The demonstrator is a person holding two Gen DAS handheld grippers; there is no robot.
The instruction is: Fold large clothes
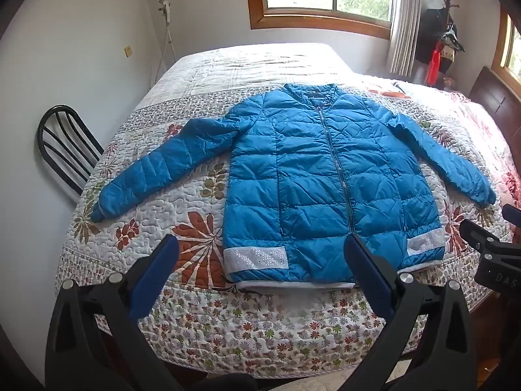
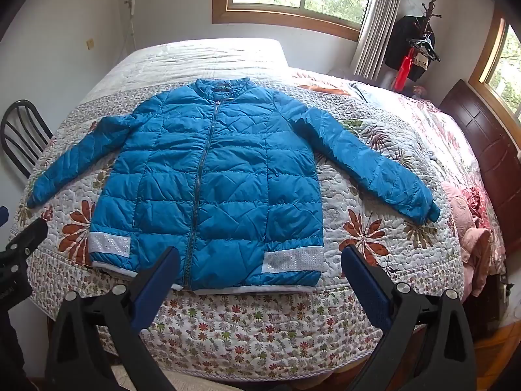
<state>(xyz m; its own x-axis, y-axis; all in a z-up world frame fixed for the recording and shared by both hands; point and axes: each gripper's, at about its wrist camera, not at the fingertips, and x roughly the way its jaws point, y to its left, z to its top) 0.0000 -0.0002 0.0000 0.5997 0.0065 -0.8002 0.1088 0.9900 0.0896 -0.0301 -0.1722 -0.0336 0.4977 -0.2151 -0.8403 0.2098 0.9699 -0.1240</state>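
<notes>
A blue quilted puffer jacket [image 1: 325,176] lies flat, front up and zipped, on the floral quilt of a bed [image 1: 195,319], both sleeves spread out to the sides. It also shows in the right wrist view [image 2: 211,182]. White sparkly bands sit near its hem at both corners. My left gripper [image 1: 262,244] is open and empty, hovering over the near hem. My right gripper [image 2: 260,254] is open and empty, over the hem's right part. The right gripper also shows at the right edge of the left wrist view [image 1: 488,247].
A black metal chair [image 1: 65,143] stands at the bed's left side. A dark wooden headboard [image 2: 488,150] and pink bedding [image 2: 469,221] are at the right. A coat rack [image 2: 420,42] with hanging items stands by the curtain and window.
</notes>
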